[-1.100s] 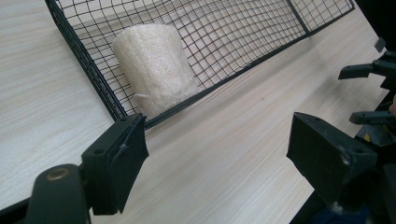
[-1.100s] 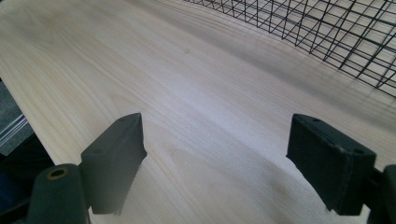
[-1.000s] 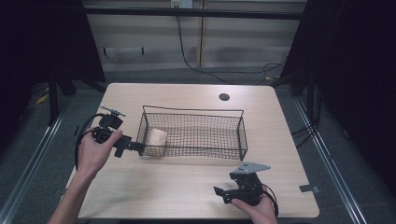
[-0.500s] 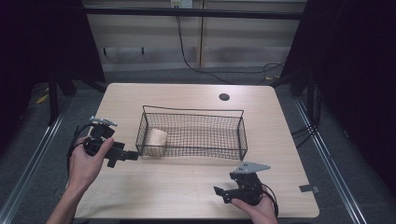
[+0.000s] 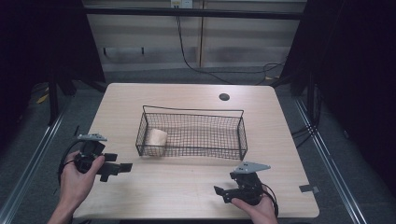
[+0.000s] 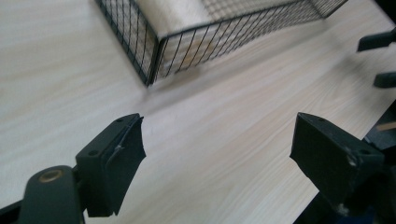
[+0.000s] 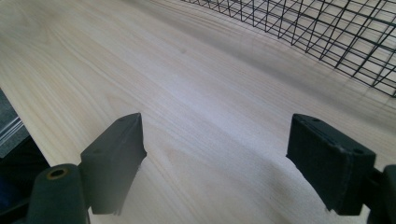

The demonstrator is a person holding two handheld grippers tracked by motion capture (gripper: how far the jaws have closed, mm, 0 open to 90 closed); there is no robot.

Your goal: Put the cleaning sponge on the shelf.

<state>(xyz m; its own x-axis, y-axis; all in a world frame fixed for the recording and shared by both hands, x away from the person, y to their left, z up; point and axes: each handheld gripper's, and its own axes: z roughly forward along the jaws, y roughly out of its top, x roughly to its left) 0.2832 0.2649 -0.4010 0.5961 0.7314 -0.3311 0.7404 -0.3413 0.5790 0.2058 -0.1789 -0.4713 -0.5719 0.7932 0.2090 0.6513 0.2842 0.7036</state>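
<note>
The pale roll (image 5: 157, 138) lies in the left end of the wire basket (image 5: 196, 113), at frame centre. The left gripper (image 5: 125, 166), lower left, stands released, jaws just opened, nothing between them. The right gripper (image 5: 218, 191), lower right, is released over bare table (image 5: 187, 186).

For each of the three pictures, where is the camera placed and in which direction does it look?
High view: fixed above the near side, looking forward and down on the table; both hands show, holding the left gripper and the right gripper.
Left gripper view: rides the left gripper, looking along its open jaws at a corner of the wire basket with the pale block inside.
Right gripper view: rides the right gripper, looking over bare wood toward the basket's mesh; its jaws are open.
Shared: the basket and table appear in all three.
</note>
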